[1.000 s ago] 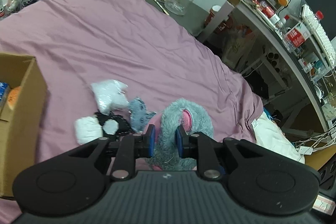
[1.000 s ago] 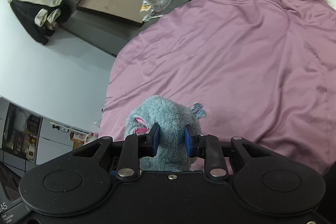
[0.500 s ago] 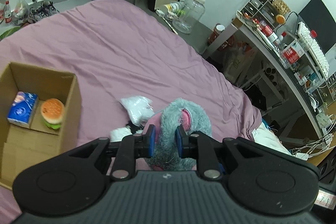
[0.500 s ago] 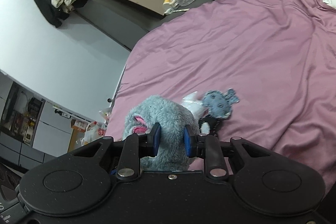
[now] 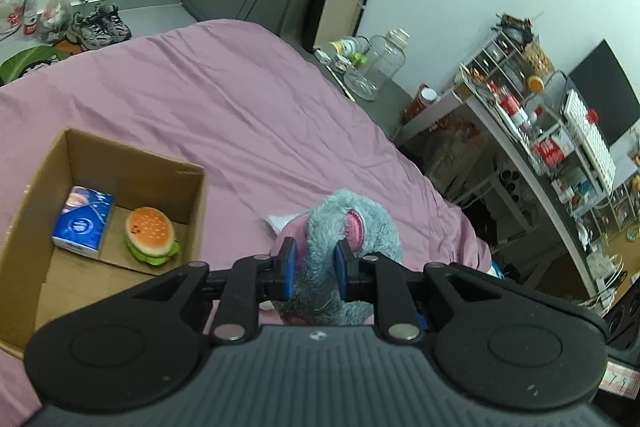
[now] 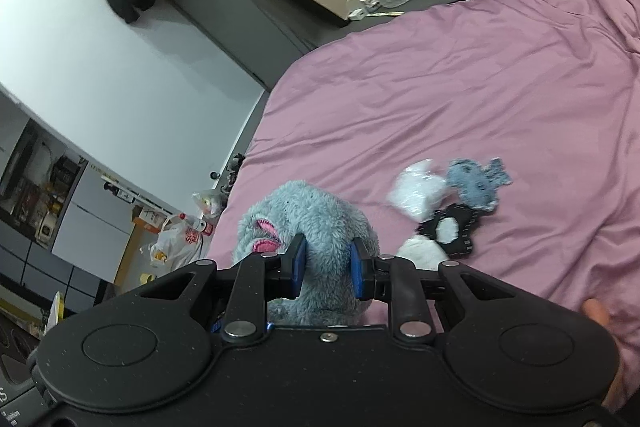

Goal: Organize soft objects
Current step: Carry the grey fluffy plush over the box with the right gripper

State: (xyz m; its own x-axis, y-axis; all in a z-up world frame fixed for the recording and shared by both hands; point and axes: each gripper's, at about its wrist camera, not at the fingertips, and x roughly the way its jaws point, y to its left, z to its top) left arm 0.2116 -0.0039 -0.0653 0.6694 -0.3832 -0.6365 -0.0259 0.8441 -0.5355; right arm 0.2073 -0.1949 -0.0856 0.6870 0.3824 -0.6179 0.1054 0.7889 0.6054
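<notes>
Spreading across both views, the pink bed [image 5: 224,99] carries everything I am sorting. Next in size, the cardboard box [image 5: 40,187] sits on the bed at the left of the left-wrist view; it already holds a blue tissue pack [image 5: 83,223] and a burger plush [image 5: 151,235] side by side on its floor, so I judge two items stowed. Third, the grey-blue plush toy [image 5: 352,223] is raised off the bed and shared between my two tools: the left tongs [image 5: 313,269] are closed narrow on a furry limb of it, and the right tongs [image 6: 327,269] are likewise pinched on its body, pink inner ears showing beside the pads. It hangs just right of the box, not yet over the opening. Smallest, a cluster remains loose on the bed in the right-wrist view: a white soft piece [image 6: 418,189], a small blue plush [image 6: 476,183] and a black-and-white item [image 6: 450,229], touching one another. By my estimate the job is near midway: one toy in transit, several to fetch.
</notes>
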